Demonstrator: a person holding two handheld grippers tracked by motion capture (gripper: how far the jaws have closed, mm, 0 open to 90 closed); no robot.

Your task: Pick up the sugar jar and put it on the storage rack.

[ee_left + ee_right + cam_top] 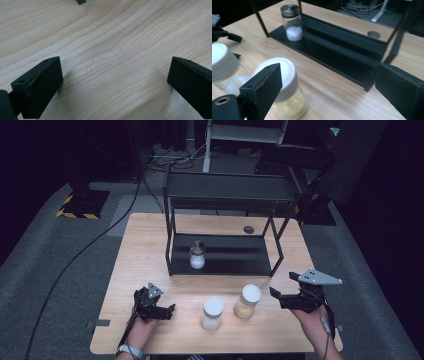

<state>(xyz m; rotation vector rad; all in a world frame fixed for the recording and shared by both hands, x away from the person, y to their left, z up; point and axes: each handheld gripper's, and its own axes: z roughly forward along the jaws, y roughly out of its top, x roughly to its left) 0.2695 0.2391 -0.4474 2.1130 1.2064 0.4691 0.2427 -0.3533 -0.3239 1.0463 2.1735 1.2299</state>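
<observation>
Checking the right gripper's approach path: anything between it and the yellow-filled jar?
Nothing: bare table between right gripper and yellow-filled jar, seen in the high view.

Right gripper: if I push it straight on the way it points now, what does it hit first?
Most likely the yellow-filled jar. The right gripper, jaws open, points left toward it in the high view. In the right gripper view the jar sits off-centre, so it could slip past.

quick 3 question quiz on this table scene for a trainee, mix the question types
1. True or false: the metal-lidded jar stands on the rack's lower shelf.
2. How many white-lidded jars stand on the table?
3. Which jar is nearer the right gripper: A) the yellowish jar, B) the pale jar?

Key: 1 true; 2 two; 3 A. The left gripper and the right gripper are both open and hold nothing.
</observation>
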